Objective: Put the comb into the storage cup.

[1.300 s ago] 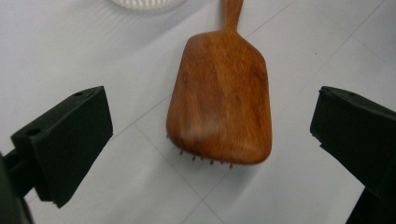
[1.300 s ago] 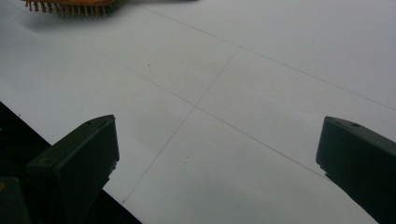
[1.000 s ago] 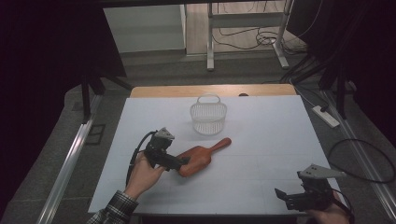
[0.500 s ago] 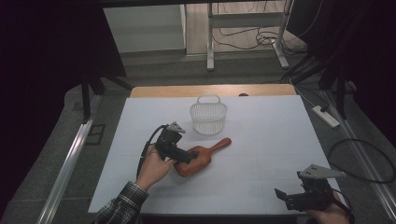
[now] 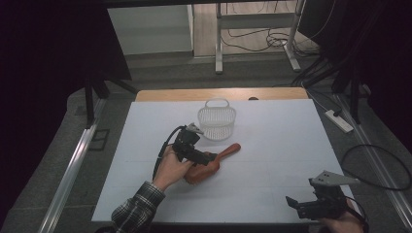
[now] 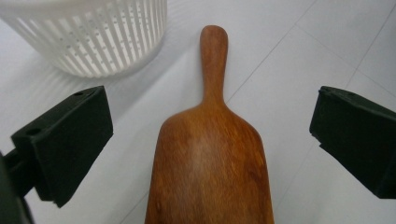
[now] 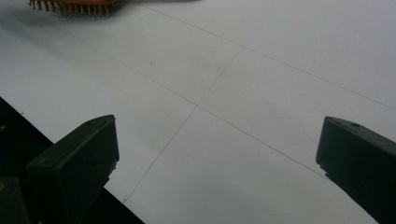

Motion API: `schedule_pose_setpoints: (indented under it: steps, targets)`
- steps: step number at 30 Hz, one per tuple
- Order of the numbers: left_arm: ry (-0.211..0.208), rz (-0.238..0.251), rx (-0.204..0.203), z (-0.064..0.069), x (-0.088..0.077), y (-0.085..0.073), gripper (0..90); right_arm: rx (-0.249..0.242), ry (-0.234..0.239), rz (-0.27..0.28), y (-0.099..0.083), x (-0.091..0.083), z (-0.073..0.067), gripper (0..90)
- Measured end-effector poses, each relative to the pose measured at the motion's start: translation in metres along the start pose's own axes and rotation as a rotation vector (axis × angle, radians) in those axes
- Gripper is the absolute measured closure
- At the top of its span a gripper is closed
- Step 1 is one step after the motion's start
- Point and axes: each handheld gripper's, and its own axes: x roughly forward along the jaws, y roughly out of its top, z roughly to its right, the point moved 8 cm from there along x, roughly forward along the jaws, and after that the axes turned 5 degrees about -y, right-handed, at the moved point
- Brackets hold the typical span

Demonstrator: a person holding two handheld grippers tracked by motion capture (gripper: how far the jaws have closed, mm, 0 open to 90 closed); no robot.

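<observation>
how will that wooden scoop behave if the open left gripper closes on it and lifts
Probably stiff: the wooden scoop looks like solid carved wood. Its smooth, rounded bowl may slip between the left gripper pads. Gripped at the bowl, its narrow handle would likely weigh little.

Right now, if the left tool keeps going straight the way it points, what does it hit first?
The wooden scoop: its bowl lies between the open jaws of the left tool, handle pointing away. The white basket sits off-line, probably missed.

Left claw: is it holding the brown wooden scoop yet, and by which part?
Nothing is held. The left claw is open, its jaws apart on either side of the brown wooden scoop's broad bowl, not touching it.
</observation>
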Motion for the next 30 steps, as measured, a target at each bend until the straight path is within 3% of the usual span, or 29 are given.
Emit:
schedule_pose_setpoints:
  steps: [24, 30]
  targets:
    - [-0.005, -0.023, 0.004, -0.004, 0.025, 0.019, 0.0, -0.003, 0.006, -0.001, 0.000, 0.000, -0.001, 0.0]
    - [0.006, -0.039, 0.024, -0.008, 0.024, 0.019, 6.7, -0.005, 0.008, 0.000, 0.000, 0.000, -0.001, 0.0]
